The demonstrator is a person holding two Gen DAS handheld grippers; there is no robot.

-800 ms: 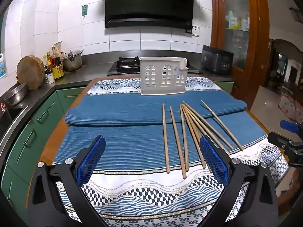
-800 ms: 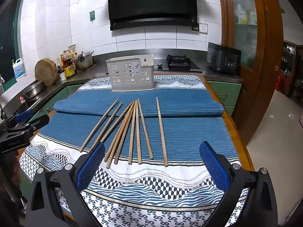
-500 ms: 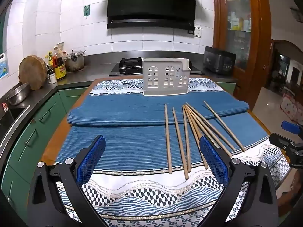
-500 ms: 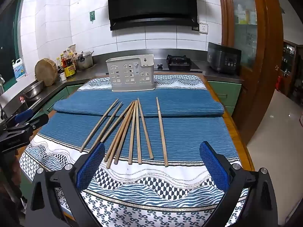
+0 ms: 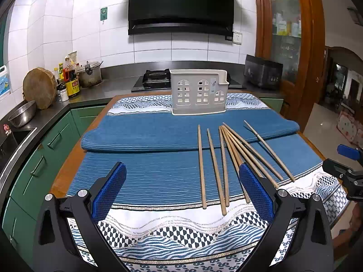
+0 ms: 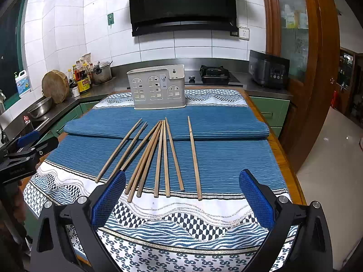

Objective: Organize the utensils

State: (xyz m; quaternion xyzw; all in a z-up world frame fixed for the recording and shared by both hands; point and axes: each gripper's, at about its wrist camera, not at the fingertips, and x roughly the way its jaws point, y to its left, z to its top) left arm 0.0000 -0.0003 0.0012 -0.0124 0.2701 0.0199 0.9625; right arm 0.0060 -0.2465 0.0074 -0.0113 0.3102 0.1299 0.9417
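Several wooden chopsticks (image 6: 162, 156) lie fanned on the blue mat; they also show in the left wrist view (image 5: 223, 165). A white plastic utensil holder (image 6: 157, 88) stands upright at the far end of the table, also in the left wrist view (image 5: 198, 91). My left gripper (image 5: 181, 185) is open and empty, above the mat's near edge, left of the chopsticks. My right gripper (image 6: 181, 192) is open and empty, above the chopsticks' near ends.
A patterned tablecloth (image 6: 181, 224) and a folded blue towel (image 6: 215, 124) cover the table. A counter with a steel bowl (image 5: 21, 114), a chopping block (image 5: 39, 88), bottles and a pot runs on the left. A gas stove (image 5: 156, 77) and a black cooker (image 5: 263, 74) stand behind.
The left gripper's view has shifted slightly, so the chopsticks and holder sit a little further right and closer. The right gripper has barely moved. Both stay open.
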